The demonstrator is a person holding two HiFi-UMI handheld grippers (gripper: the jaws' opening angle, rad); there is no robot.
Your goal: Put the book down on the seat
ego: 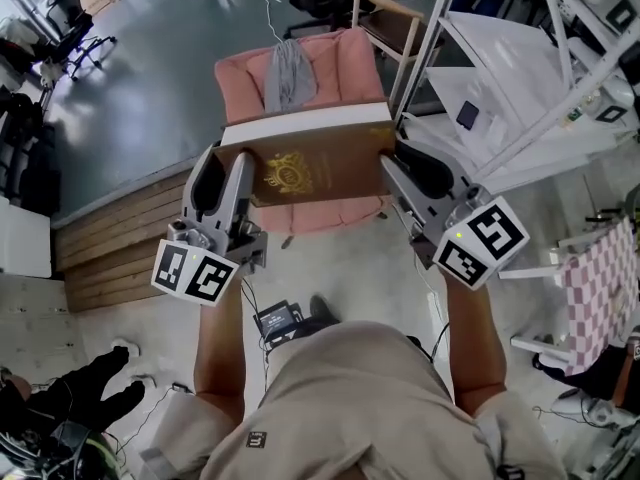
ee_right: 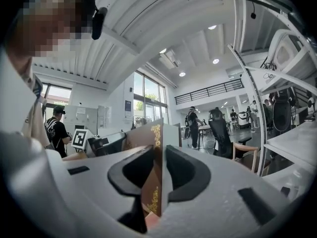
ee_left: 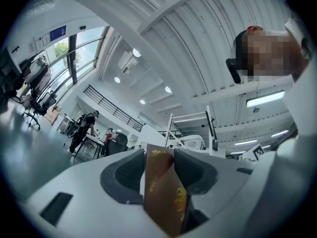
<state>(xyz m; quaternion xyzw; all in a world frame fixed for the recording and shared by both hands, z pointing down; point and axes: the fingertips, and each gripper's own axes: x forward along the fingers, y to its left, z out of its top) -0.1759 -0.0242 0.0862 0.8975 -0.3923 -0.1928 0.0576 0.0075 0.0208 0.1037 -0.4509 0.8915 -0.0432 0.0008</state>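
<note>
Brown with a gold stamp, the book point(ego: 305, 168) hung level above the pink chair's seat point(ego: 322, 218). The left gripper point(ego: 226, 173) clamped its left edge and the right gripper point(ego: 402, 171) its right. It probably needed lowering flat onto the seat, then releasing. A grey cloth point(ego: 288, 73) draped the chair back, with white racks point(ego: 520, 58) alongside.
</note>
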